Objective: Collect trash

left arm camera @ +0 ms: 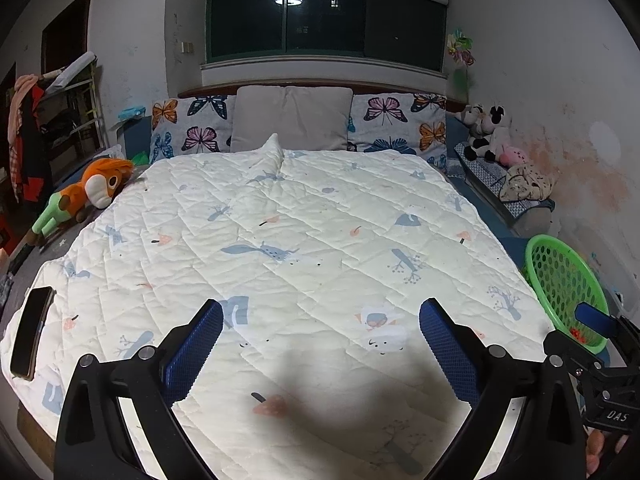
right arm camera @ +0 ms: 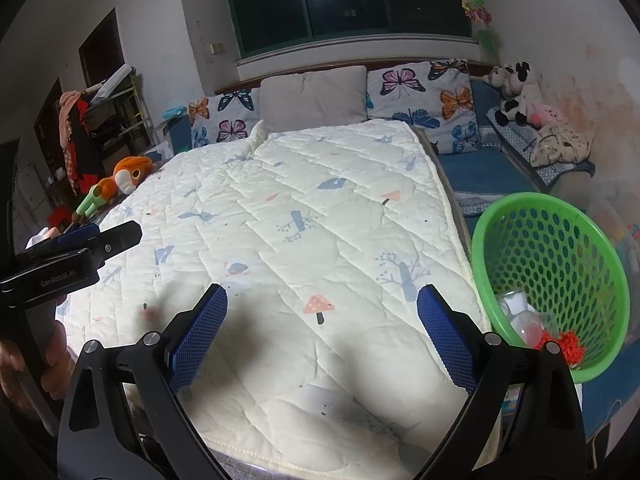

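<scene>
**Spotter:** What did you have on the left feed?

**Me:** My left tongs [left arm camera: 321, 350] hung over the foot end of the bed [left arm camera: 492, 216], blue pads spread wide, nothing between them. Under them lay the cream quilt [left arm camera: 304, 224]. A dark phone [left arm camera: 32, 330] lay at the quilt's left edge, and an orange plush toy [left arm camera: 94, 188] lay by the bed's left edge, near the butterfly pillows [left arm camera: 188, 124].

**Spotter:** And the right?

**Me:** My right tongs [right arm camera: 322, 350] were just as wide open and empty, over the quilt's near right corner. I could see the left tool at the frame's left border, with a hand [right arm camera: 24, 364] on its grip.

**Spotter:** Where was the trash?

**Me:** In the green basket [right arm camera: 560, 236], tilted just beside the bed's right edge. Its bottom held something red [right arm camera: 558, 346] and some clear and white scraps [right arm camera: 520, 312]; I couldn't tell what they were. I saw no loose trash on the quilt.
</scene>
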`<state>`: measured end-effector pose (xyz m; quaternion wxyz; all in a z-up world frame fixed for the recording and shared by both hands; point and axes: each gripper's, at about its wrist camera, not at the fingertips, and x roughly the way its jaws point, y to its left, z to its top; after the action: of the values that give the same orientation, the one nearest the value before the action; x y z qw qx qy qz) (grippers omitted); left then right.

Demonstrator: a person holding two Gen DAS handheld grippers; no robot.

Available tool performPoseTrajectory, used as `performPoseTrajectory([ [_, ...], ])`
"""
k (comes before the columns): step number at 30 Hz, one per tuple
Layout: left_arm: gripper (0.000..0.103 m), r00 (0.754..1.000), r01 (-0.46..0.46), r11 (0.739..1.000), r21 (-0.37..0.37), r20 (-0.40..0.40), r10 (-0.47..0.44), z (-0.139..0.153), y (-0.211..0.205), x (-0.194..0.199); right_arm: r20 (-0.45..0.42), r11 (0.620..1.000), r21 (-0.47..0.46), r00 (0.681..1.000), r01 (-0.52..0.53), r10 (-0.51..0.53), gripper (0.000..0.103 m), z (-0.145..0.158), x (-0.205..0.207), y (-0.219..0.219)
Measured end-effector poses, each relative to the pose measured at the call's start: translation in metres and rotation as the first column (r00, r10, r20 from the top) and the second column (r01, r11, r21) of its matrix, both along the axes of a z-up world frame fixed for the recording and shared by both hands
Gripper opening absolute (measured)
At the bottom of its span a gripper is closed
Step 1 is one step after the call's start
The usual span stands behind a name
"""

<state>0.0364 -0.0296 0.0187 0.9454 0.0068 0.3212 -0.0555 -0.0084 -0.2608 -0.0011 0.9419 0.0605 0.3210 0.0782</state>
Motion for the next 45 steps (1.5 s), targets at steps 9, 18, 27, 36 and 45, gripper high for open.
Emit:
performPoseTrajectory([
  [9, 0.096, 1.0, -0.013, 1.0, 0.016, 0.016, 0.013, -0.0003, 0.0001, -0.0024, 0.001, 1.0, 0.002, 1.0, -0.001, 0.001, 0.098, 0.0007, 0.0005, -0.0003],
  [18, 0.096, 1.0, -0.014, 1.0, 0.018, 0.021, 0.013, 0.0012, -0.001, -0.0024, 0.002, 1.0, 0.001, 1.0, 0.0, 0.0, 0.098, 0.0006, 0.0007, -0.0003],
  [27, 0.096, 1.0, -0.015, 1.0, 0.023, 0.026, 0.014, 0.004, -0.0021, -0.0025, 0.002, 1.0, -0.001, 1.0, 0.0, 0.0, 0.098, 0.0005, 0.0008, -0.0003],
  [36, 0.096, 1.0, -0.014, 1.0, 0.02, 0.027, 0.013, 0.0056, -0.003, -0.0031, 0.002, 1.0, 0.001, 1.0, -0.001, 0.001, 0.098, 0.0009, 0.0008, -0.0005],
  [45, 0.096, 1.0, -0.013, 1.0, 0.02, 0.026, 0.013, 0.005, -0.0027, -0.0031, -0.001, 1.0, -0.004, 1.0, -0.005, 0.005, 0.098, -0.0005, 0.0003, 0.0002],
])
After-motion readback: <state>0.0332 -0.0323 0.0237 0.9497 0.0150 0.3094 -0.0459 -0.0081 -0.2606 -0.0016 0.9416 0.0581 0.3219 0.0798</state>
